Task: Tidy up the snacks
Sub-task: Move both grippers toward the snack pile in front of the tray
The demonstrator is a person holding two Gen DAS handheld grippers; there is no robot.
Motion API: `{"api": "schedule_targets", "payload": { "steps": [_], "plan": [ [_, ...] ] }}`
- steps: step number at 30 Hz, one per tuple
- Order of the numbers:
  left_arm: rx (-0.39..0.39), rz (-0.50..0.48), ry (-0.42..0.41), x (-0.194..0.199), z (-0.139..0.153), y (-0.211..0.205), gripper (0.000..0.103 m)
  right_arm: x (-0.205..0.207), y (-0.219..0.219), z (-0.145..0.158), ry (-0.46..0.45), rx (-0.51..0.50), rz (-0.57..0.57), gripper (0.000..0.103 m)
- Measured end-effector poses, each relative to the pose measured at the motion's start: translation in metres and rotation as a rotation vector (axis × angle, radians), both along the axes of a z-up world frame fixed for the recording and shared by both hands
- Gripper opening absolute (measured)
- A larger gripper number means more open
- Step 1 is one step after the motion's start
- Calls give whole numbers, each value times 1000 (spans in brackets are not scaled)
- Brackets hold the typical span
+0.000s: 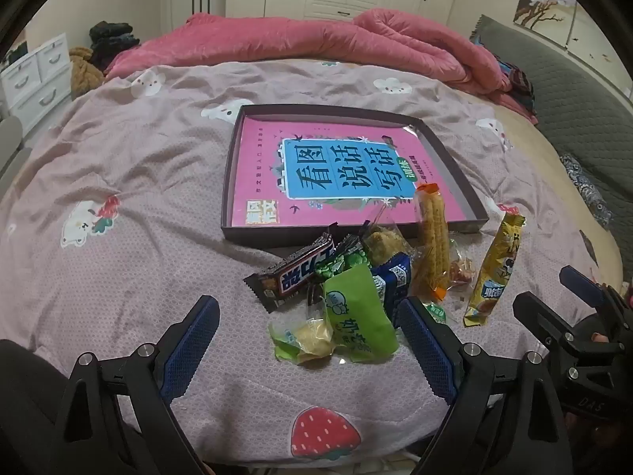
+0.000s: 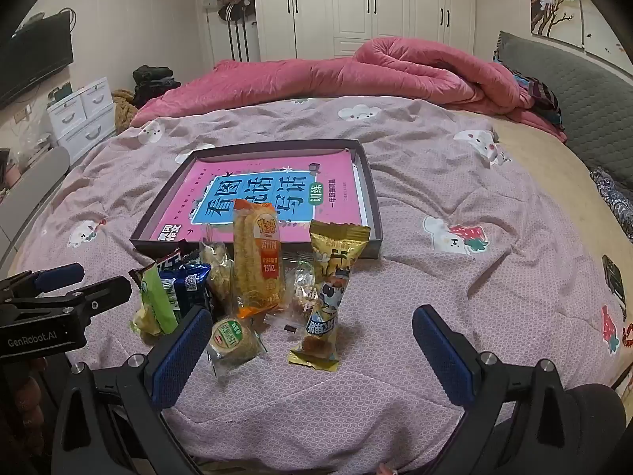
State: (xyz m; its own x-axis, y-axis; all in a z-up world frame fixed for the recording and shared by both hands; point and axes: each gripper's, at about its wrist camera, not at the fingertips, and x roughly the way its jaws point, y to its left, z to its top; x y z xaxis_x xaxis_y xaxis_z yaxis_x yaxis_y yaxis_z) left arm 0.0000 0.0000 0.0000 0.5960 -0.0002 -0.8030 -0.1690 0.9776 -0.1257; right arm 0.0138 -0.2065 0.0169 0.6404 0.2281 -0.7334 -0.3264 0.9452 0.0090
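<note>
A heap of wrapped snacks lies on the bedspread in front of a shallow dark box (image 1: 253, 233) (image 2: 374, 206) lined with a pink book. It includes a brown chocolate bar (image 1: 294, 275), a green packet (image 1: 356, 312) (image 2: 156, 301), a blue packet (image 1: 393, 281) (image 2: 188, 287), a long orange-ended corn stick (image 1: 433, 251) (image 2: 257, 261), a yellow packet (image 1: 496, 269) (image 2: 330, 293) and a round green-labelled cake (image 2: 231, 342). My left gripper (image 1: 312, 340) is open, its jaws wide around the green packet from the near side, touching nothing. My right gripper (image 2: 312, 344) is open just short of the round cake and yellow packet.
The lilac cartoon-print bedspread (image 1: 138, 182) (image 2: 455, 182) stretches all around the box. A rolled pink quilt (image 1: 356, 43) (image 2: 395, 67) lies at the far end, a grey headboard (image 2: 585, 91) at right. White drawers (image 2: 83, 114) and wardrobes stand beyond the bed.
</note>
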Motion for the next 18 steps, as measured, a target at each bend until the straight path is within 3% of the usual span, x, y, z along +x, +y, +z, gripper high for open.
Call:
{"api": "schedule_targets", "payload": {
  "steps": [18],
  "plan": [
    [-32, 32, 51, -1, -13, 13, 93, 6, -4, -3, 38, 23, -21, 102]
  ]
}}
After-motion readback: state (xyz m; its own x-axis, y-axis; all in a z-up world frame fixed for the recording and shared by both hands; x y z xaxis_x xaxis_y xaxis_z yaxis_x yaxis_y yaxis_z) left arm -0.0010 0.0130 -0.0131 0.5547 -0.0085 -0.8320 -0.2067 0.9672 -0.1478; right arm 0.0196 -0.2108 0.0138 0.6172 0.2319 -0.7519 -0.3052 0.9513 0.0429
